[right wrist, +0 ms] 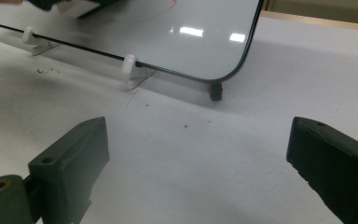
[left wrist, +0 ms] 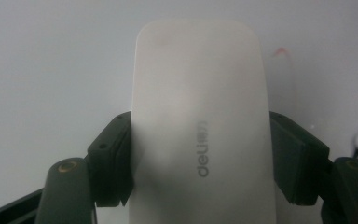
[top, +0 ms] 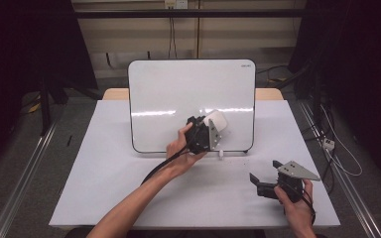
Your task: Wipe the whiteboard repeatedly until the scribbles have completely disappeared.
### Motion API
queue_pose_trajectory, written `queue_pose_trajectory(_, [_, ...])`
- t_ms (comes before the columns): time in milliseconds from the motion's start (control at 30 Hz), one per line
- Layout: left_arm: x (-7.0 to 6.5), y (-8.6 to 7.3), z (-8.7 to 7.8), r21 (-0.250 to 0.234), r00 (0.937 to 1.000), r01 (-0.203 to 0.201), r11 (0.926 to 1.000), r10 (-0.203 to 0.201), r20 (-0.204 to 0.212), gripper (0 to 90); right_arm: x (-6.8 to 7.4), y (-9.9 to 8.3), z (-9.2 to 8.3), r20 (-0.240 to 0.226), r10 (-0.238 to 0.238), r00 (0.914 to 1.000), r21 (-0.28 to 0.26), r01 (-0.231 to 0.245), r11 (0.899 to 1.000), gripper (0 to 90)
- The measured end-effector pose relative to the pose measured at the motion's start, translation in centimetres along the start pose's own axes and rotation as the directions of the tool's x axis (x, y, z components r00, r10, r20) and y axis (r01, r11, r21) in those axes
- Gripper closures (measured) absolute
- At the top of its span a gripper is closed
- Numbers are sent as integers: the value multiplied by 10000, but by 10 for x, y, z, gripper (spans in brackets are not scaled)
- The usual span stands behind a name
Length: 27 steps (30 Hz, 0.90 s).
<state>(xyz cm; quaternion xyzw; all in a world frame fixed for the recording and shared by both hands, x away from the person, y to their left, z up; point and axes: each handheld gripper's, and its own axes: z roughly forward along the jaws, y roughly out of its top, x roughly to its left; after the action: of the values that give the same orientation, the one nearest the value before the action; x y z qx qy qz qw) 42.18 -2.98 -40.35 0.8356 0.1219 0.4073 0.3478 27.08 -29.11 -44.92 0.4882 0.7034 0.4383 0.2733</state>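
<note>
The left gripper [top: 212, 130] is clamped on a white eraser [left wrist: 200, 126], pressed to the lower right part of the whiteboard [top: 178, 94] that stands propped on the table [top: 109, 168]. The right gripper [top: 270, 174] rests on the table, its 2 jaws wide apart, holding nothing. A hard push could tip the board backward or slide it on its small feet [right wrist: 129, 70], since nothing steadies it.

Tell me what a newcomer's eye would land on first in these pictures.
First, the big whiteboard propped upright at the middle of the table. Next, the left hand-held gripper clamping a white eraser against the board's lower right. The right hand-held gripper waits open over the table's near right corner.
</note>
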Motion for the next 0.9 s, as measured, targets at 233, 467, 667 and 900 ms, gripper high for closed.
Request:
queue_pose_trajectory(233, [32,0,-2,-3,9945,927,9957,-926,-499,309,0,0,0,0,-12,10000,32,12,10000,54])
queue_pose_trajectory(467, [14,12,6,-63,9973,590,9982,-592,-442,310,2,1,2,-13,-45,10000,55,45,10000,55])
queue_pose_trajectory(667, [-13,28,18,-159,10000,-45,9999,44,-60,310,1,0,1,-6,-24,10000,31,24,10000,54])
queue_pose_trajectory(900, [-31,33,23,-171,9988,-471,9987,473,110,310,0,0,-1,-10,-20,10000,-15,20,10000,54])
